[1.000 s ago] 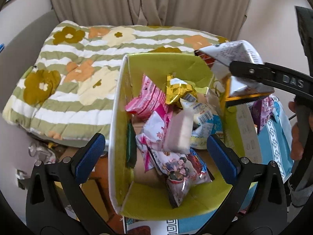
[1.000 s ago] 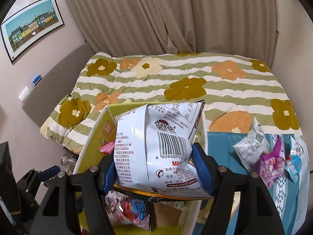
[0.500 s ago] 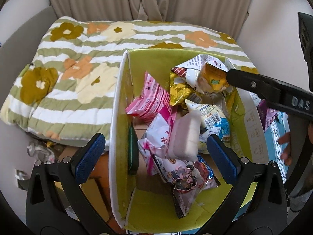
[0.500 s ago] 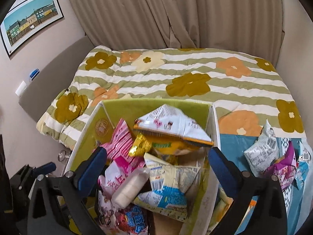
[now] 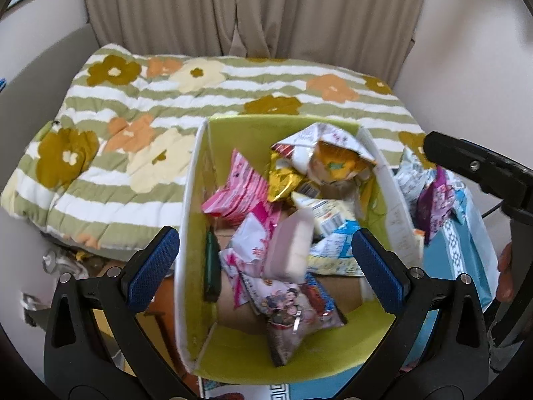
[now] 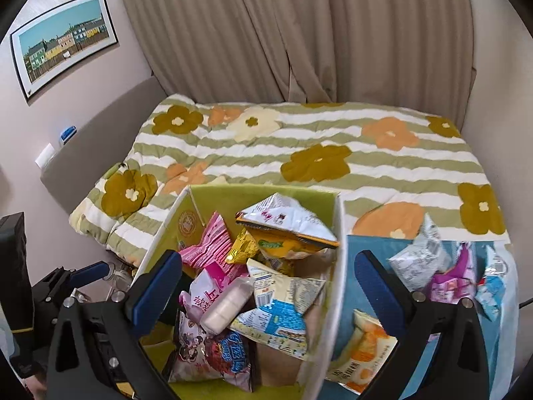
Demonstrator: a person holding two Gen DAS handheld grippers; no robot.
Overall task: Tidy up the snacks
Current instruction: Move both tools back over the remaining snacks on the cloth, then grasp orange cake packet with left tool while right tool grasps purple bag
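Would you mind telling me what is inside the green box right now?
The green box holds a loose heap of snack packets, with the white and orange chip bag on top at the far end. Whatever lies under the heap is covered.

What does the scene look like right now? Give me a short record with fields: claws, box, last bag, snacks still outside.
left claw: open, empty, above the box
right claw: open, empty, over the box's right wall
box: green inside, white walls, piled with snack packets
white chip bag: lying on top of the pile at the far end of the box
loose snacks: several packets on the blue cloth, right of the box
orange packet: on the cloth against the box's right wall
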